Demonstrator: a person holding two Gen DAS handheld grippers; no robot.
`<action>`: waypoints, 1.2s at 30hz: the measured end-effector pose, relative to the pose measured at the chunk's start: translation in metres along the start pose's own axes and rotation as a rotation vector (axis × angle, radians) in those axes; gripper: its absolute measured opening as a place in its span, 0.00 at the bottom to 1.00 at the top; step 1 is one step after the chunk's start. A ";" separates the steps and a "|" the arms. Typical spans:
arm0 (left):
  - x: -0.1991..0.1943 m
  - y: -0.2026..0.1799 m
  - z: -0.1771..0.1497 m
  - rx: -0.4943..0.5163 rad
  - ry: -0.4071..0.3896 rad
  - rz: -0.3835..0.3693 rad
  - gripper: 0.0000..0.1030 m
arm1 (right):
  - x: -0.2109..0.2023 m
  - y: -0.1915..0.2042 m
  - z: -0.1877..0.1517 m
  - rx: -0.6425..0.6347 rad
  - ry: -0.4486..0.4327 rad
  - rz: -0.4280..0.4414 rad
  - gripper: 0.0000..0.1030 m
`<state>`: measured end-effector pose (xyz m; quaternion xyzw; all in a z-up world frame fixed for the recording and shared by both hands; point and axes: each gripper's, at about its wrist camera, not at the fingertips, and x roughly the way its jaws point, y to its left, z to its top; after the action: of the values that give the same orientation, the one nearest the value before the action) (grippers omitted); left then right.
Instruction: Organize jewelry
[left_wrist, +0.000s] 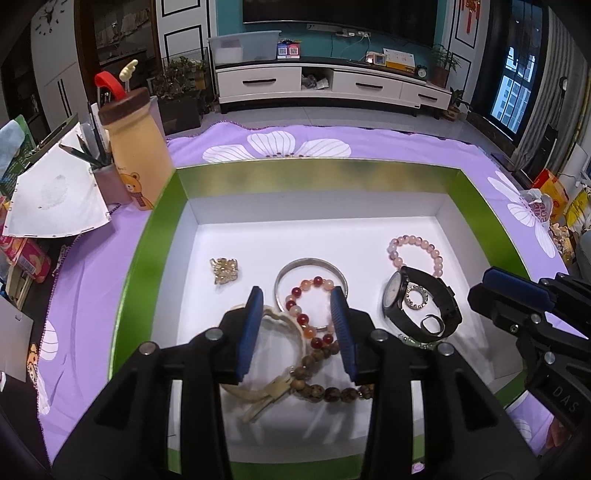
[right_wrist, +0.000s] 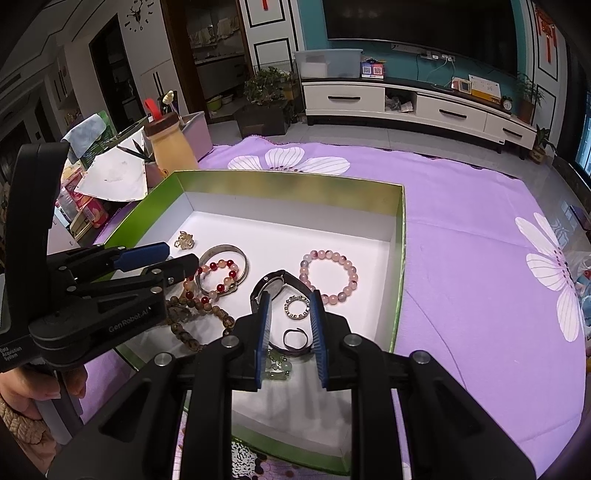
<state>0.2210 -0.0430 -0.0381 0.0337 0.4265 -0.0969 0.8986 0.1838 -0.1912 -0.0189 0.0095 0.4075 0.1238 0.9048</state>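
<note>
The left gripper (left_wrist: 297, 295), jaws spread and empty, hangs over the beaded bracelets (left_wrist: 314, 306) in our green box (left_wrist: 147, 258); our right gripper (right_wrist: 290, 306), also parted, grips nothing.

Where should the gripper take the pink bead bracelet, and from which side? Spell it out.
Take the pink bead bracelet across its bead string on the near arc, coming from above with one finger inside the loop. It lies flat and alone on the box floor; the near-left beads touch the black watch, so pick slightly right.
</note>
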 end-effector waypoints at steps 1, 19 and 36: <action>-0.002 0.001 0.001 -0.001 -0.003 0.001 0.44 | -0.001 0.000 0.000 0.001 -0.001 -0.001 0.20; -0.054 0.012 0.009 -0.029 -0.074 0.048 0.91 | -0.043 -0.008 0.006 0.062 -0.045 -0.047 0.66; -0.095 0.025 0.023 -0.069 -0.075 0.103 0.98 | -0.071 0.005 0.022 0.051 -0.025 -0.095 0.99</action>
<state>0.1845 -0.0083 0.0491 0.0207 0.3933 -0.0370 0.9184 0.1538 -0.2008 0.0487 0.0149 0.3989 0.0702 0.9142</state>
